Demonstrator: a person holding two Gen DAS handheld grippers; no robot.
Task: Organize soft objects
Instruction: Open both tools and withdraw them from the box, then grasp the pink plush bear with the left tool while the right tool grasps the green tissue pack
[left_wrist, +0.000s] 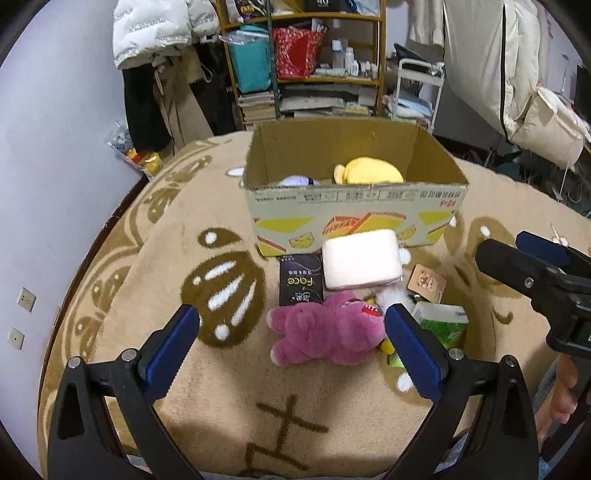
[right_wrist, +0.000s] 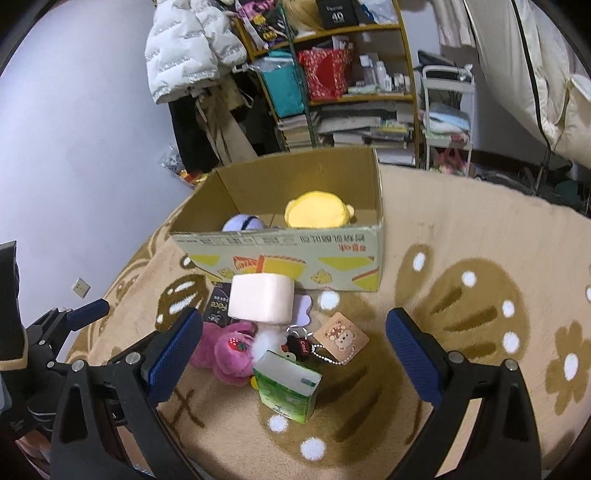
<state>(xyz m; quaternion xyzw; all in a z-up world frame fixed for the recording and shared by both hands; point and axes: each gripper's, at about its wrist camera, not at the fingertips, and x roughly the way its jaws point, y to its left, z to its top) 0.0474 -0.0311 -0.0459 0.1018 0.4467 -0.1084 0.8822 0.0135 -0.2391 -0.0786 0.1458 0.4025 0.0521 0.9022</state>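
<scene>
A purple plush bear (left_wrist: 327, 328) (right_wrist: 229, 350) lies on the beige blanket just beyond my left gripper (left_wrist: 291, 338), which is open and holds nothing. A pale pink soft block (left_wrist: 362, 258) (right_wrist: 262, 299) rests behind the bear, against the cardboard box (left_wrist: 354, 206) (right_wrist: 295, 258). Inside the box sit a yellow plush (left_wrist: 369, 171) (right_wrist: 319, 208) and a white-and-blue plush (left_wrist: 295, 181) (right_wrist: 242, 223). My right gripper (right_wrist: 293, 345) is open above a green tissue pack (right_wrist: 288, 386) (left_wrist: 441, 323). It also shows at the right of the left wrist view.
A black Face packet (left_wrist: 301, 280) (right_wrist: 219, 306), a bear card (right_wrist: 345, 338) (left_wrist: 426, 282) and a small black keychain (right_wrist: 299, 345) lie among the toys. Shelves (left_wrist: 306, 62), hanging coats and a white rack (right_wrist: 447, 122) stand behind the bed. Bare blanket (right_wrist: 461, 295) spreads to the right.
</scene>
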